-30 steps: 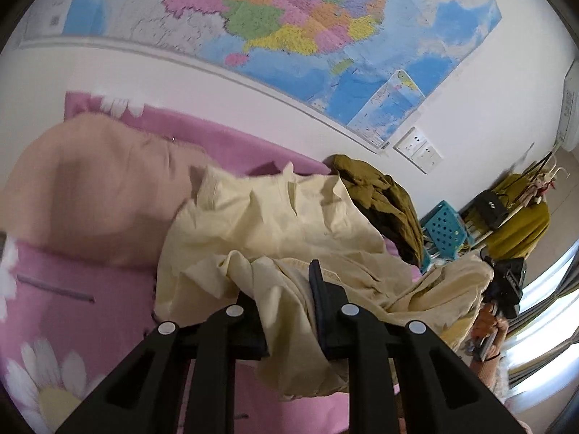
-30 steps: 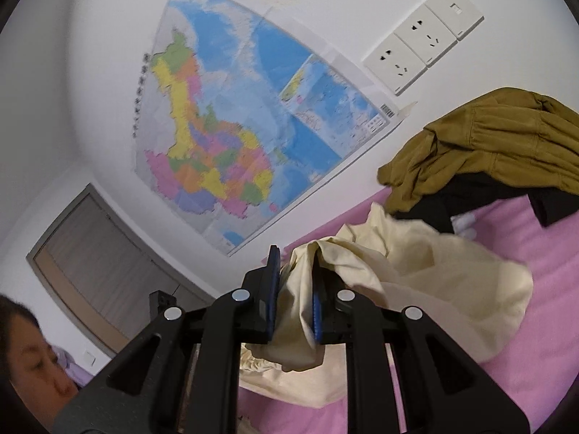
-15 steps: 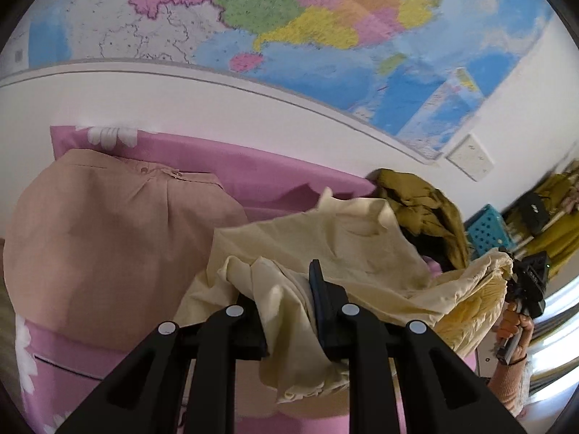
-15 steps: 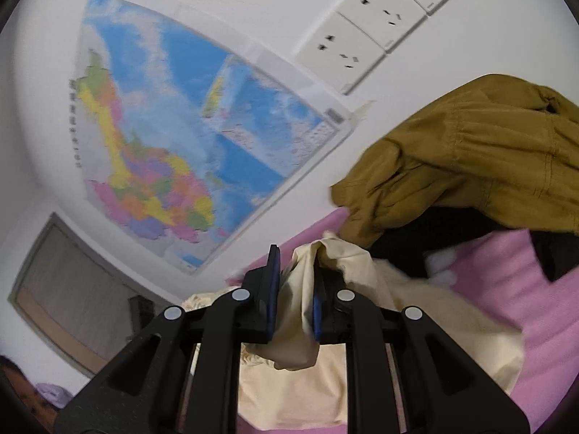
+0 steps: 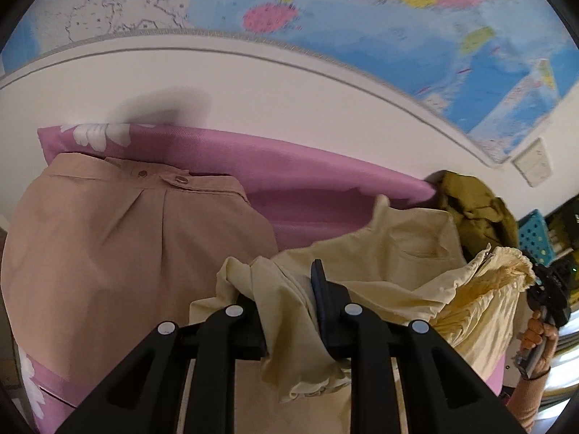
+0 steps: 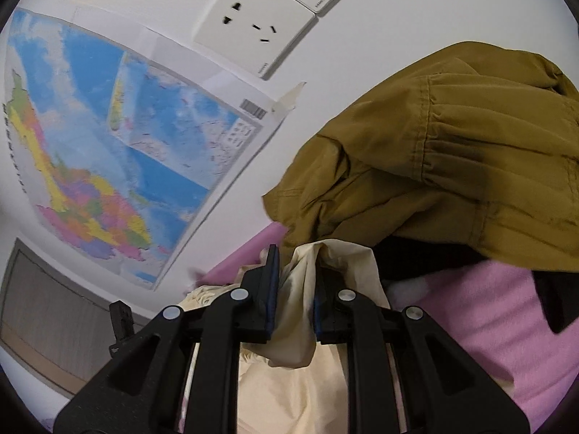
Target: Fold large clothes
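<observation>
A pale yellow garment (image 5: 391, 253) is held up over the pink bed between both grippers. My left gripper (image 5: 286, 289) is shut on a bunched edge of it, with fabric hanging down between the fingers. My right gripper (image 6: 295, 282) is shut on another bunched part of the same garment (image 6: 289, 379), close to the wall. In the left wrist view the right gripper (image 5: 550, 296) and the hand that holds it show at the far right, gripping the garment's gathered end.
A folded tan garment (image 5: 126, 253) lies on the pink floral bedspread (image 5: 307, 177) at left. An olive jacket (image 6: 452, 162) is piled over dark clothing at the bed's right. A map (image 6: 119, 144) and wall sockets (image 6: 257, 21) are on the wall close ahead.
Both grippers have moved forward toward the wall with the yellow garment held between them. The olive jacket and the sockets now loom larger in the right wrist view.
</observation>
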Demonstrator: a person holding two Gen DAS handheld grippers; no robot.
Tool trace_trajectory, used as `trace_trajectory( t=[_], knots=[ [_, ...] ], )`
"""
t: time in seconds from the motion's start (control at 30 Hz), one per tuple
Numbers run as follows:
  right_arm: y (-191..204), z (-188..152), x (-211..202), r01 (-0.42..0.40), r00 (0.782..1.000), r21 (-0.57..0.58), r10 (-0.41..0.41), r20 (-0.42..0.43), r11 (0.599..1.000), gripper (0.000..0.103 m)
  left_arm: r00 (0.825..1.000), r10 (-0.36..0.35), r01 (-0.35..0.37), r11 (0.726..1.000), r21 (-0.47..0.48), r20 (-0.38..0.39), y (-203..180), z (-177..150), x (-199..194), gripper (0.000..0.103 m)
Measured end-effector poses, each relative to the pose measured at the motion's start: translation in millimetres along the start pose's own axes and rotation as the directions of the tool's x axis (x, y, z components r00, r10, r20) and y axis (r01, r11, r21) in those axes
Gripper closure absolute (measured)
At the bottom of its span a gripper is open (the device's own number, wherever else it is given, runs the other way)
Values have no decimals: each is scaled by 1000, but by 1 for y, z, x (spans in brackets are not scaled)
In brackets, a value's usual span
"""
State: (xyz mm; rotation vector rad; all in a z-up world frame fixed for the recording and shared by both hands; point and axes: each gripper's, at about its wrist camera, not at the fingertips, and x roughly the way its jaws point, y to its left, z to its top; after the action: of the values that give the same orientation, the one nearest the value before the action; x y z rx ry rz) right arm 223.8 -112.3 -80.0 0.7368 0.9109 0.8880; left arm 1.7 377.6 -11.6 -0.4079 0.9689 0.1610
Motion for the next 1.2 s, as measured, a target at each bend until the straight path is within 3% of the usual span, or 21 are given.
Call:
trace_trajectory(
  t=[0.13,0.2,0.23,0.33,0.43,0.53,0.57,0.6,0.7,0.77,0.83,0.87,1.0,1.07,1.13,1.2],
  knots=[
    [4,-1,6,40,999,-22,-40,24,999,68,999,30,-30,999,-21,-31,1,10,22,83],
    [11,-5,5,55,998,-59,-52,38,997,53,998,43,-44,999,-23,-36,2,13,31,83],
    [15,-7,2,59,997,-73,-55,52,996,37,998,43,-44,999,-28,-40,3,14,36,83],
    [38,-24,-11,96,992,-186,-79,95,978,27,998,12,-15,998,-54,-59,7,16,48,80],
    [72,-56,-7,124,992,-382,-105,70,916,19,997,-24,18,997,-81,-74,14,16,54,78],
    [97,-95,23,141,984,-565,-180,-14,813,16,995,-69,63,993,-97,-69,20,15,54,71],
    [104,-110,42,160,973,-635,-230,-28,755,16,994,-88,81,992,-101,-62,21,14,53,69],
    [105,-117,51,164,967,-660,-250,-38,733,18,993,-100,94,990,-101,-57,20,13,51,63],
    [101,-132,90,185,944,-713,-324,-62,676,43,992,-122,119,988,-95,-29,18,9,42,51],
    [95,-130,101,204,940,-711,-337,-50,673,73,992,-125,125,991,-56,4,12,3,28,48],
    [92,-127,105,210,942,-715,-333,-35,667,88,991,-121,122,993,-4,56,4,-4,12,42],
    [90,-123,105,203,948,-698,-318,-37,686,96,989,-112,109,994,31,94,-1,-9,1,40],
    [106,-108,95,207,967,-684,-253,33,699,100,974,-111,68,975,211,199,-29,-36,-28,37],
    [116,-100,98,214,971,-686,-230,69,695,100,974,-100,41,961,272,204,-40,-48,-25,35],
    [121,-102,117,256,957,-718,-275,94,647,100,980,-54,-9,950,313,190,-46,-60,-12,35],
    [112,-102,137,266,943,-717,-329,54,644,100,985,9,-67,941,330,174,-44,-70,6,35]
  ],
)
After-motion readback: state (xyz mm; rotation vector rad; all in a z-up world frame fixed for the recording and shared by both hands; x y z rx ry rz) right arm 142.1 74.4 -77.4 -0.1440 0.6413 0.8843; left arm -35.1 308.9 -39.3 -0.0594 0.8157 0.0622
